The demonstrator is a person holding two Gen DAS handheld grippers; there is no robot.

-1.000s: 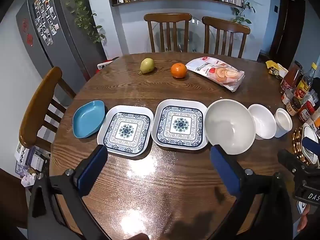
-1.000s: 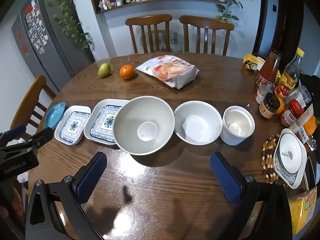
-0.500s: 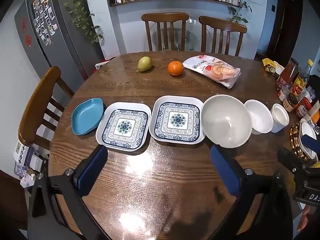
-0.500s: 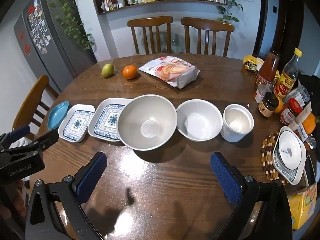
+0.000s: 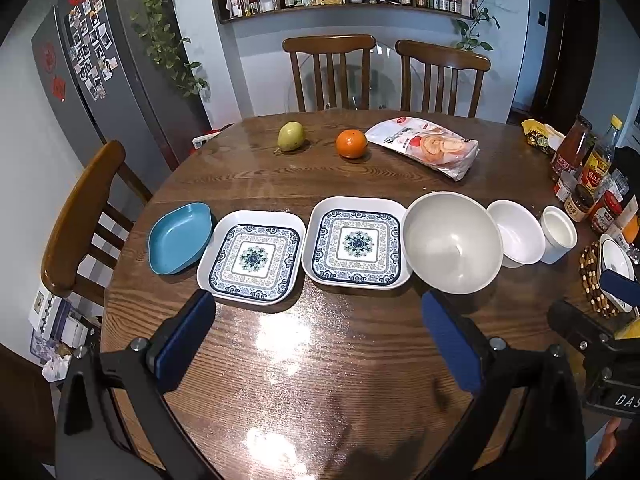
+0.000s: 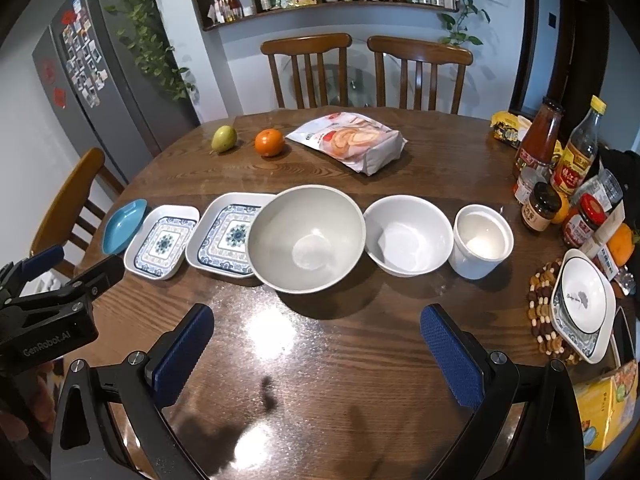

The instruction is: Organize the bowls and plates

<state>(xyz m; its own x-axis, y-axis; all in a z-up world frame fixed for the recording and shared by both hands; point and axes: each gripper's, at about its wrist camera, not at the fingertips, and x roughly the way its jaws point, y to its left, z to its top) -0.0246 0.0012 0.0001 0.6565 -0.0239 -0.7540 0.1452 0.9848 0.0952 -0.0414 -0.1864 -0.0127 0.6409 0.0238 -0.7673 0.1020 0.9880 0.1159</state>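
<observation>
Row of dishes on a round wooden surface (image 5: 320,184), both hand-held grippers empty above its near edge.

Left wrist view: the left hand-held gripper (image 5: 318,340) has its fingers wide apart, holding nothing; beyond it, left to right, stand a blue dish (image 5: 179,238), two patterned square plates (image 5: 253,257) (image 5: 356,243), a large grey bowl (image 5: 452,242), a white bowl (image 5: 517,233) and a white cup (image 5: 558,234) — each just beside the next. Right wrist view: the right hand-held gripper (image 6: 318,344) is likewise spread and empty, facing the grey bowl; a pear (image 6: 223,139), an orange (image 6: 269,143) and a snack bag (image 6: 348,142) lie farther back.
</observation>
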